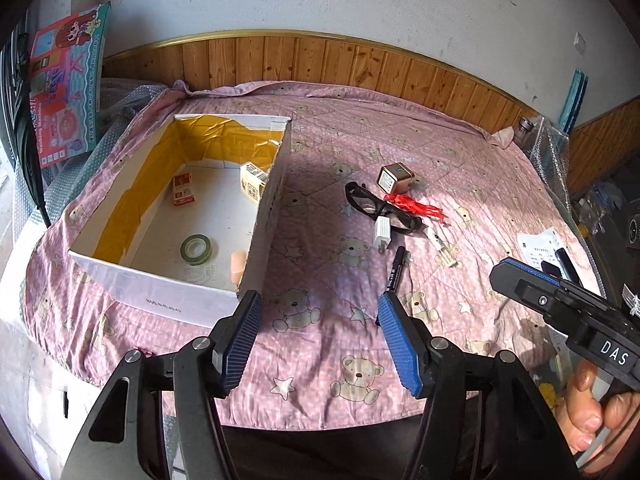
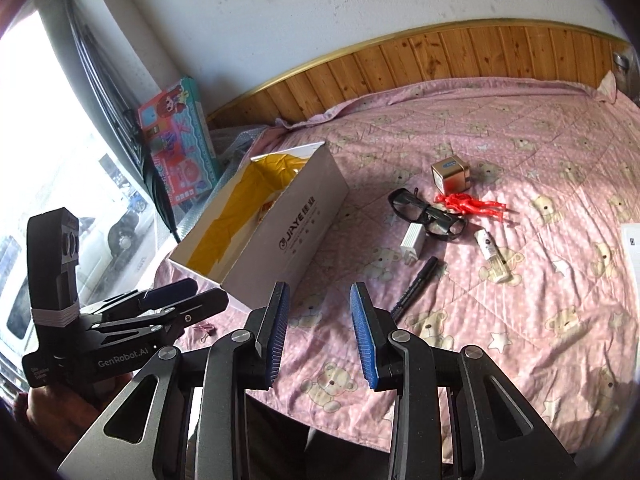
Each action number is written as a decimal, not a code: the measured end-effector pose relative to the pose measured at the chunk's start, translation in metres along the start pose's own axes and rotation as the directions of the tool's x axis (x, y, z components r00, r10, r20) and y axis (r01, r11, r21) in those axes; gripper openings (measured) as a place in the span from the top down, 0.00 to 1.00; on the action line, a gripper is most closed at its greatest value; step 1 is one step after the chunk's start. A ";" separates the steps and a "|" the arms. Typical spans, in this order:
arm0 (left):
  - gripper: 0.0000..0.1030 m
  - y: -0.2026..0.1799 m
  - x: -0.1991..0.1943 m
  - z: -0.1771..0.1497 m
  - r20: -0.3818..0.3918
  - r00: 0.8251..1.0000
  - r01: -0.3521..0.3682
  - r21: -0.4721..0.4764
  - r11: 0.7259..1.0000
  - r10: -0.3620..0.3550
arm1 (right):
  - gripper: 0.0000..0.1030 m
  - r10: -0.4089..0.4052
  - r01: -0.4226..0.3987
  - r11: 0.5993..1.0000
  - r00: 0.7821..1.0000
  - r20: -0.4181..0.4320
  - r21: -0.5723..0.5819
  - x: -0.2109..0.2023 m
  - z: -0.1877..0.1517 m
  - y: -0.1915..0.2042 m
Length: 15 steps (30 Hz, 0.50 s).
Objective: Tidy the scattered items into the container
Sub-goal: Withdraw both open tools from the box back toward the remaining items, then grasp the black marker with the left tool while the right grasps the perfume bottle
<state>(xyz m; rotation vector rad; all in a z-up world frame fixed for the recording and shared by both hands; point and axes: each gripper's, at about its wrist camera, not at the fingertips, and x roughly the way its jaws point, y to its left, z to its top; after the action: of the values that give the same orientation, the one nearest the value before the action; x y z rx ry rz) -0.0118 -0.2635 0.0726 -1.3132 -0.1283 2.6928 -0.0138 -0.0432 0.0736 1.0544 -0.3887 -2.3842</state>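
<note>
Container: white cardboard box (image 1: 168, 300) with yellow tape lining its inner walls, open-topped, at the left of the pink bear-print quilt (image 1: 320, 344); it already holds a roll of tape (image 1: 196, 249) and small cartons
Left gripper (image 1: 318, 308): jaws spread apart, nothing between the ribbed blue pads, hovering just beside the box's near right corner
Pen (image 2: 414, 286): slim black marker, long axis pointing away from the viewer and leaning right; its near end lies just ahead and to the right of the right gripper's jaws, so this looks the nearest pickup
Right gripper (image 2: 320, 304): jaws apart and empty; judged the closer hand to the loose things
Charger (image 2: 412, 242): white plastic plug block, touching the glasses
Glasses (image 2: 430, 214): glossy black frame, lying flat, long axis left to right
Red scrap (image 2: 468, 202): crinkled and thin, beside the glasses
Tin (image 2: 450, 176): small metallic cube, farthest back
Small bottle (image 2: 494, 258): pale, lying on its side, right of the pen
</note>
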 end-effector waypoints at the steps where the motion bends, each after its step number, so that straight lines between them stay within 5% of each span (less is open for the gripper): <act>1: 0.40 -0.005 0.005 0.000 -0.010 1.000 0.005 0.007 1.000 -0.005 | 0.67 0.001 -0.001 1.000 1.000 -0.001 0.020 0.000 -0.002 -0.007; 15: 0.40 -0.030 0.090 -0.019 -0.200 0.978 0.072 0.023 0.997 -0.065 | 0.66 -0.023 0.046 0.975 0.994 -0.108 0.216 0.035 -0.024 -0.085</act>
<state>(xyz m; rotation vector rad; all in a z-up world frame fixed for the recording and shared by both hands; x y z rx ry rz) -0.0487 -0.2185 -0.0047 -1.5293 -0.1078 2.4800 -0.0440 0.0073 -0.0019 1.2872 -0.6097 -2.3435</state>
